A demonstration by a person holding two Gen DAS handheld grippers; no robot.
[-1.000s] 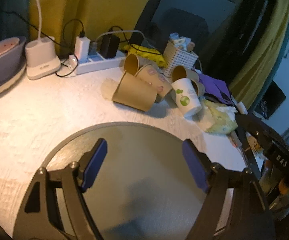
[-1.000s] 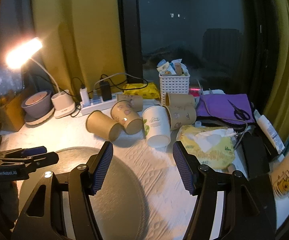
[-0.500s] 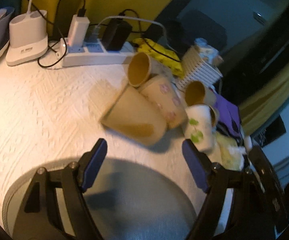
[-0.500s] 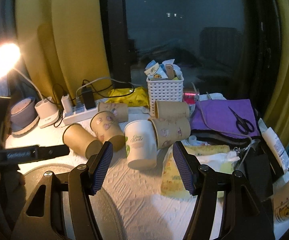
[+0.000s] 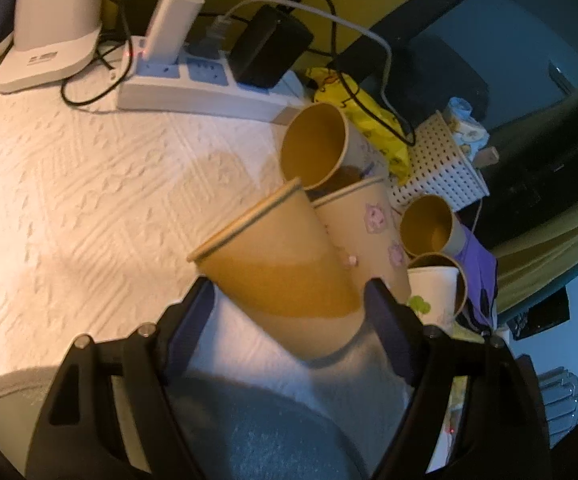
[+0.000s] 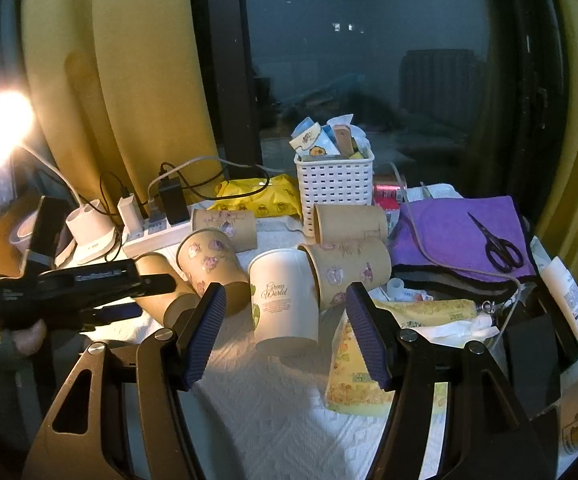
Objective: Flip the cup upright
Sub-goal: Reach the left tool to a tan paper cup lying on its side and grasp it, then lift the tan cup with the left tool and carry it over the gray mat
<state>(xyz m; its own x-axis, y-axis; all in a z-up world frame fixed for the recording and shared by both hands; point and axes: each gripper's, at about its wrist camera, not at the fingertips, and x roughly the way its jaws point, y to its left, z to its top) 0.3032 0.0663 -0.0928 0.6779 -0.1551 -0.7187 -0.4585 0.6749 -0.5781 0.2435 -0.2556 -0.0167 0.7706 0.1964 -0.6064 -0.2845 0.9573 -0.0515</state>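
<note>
Several paper cups lie on their sides in a heap on the white cloth. A plain brown cup lies nearest, base toward me, between the open fingers of my left gripper; the fingers do not press it. It also shows in the right wrist view, partly behind the left gripper. A white cup printed "Green World" stands mouth down just beyond my open, empty right gripper. Brown cups with pink prints lie around it.
A white power strip with chargers and cables and a white lamp base sit at the back. A white basket, a purple cloth with scissors, yellow packets and a grey round mat crowd the table.
My left gripper has moved forward from over the grey mat until its open fingers straddle the plain brown cup. My right gripper has moved closer to the white cup.
</note>
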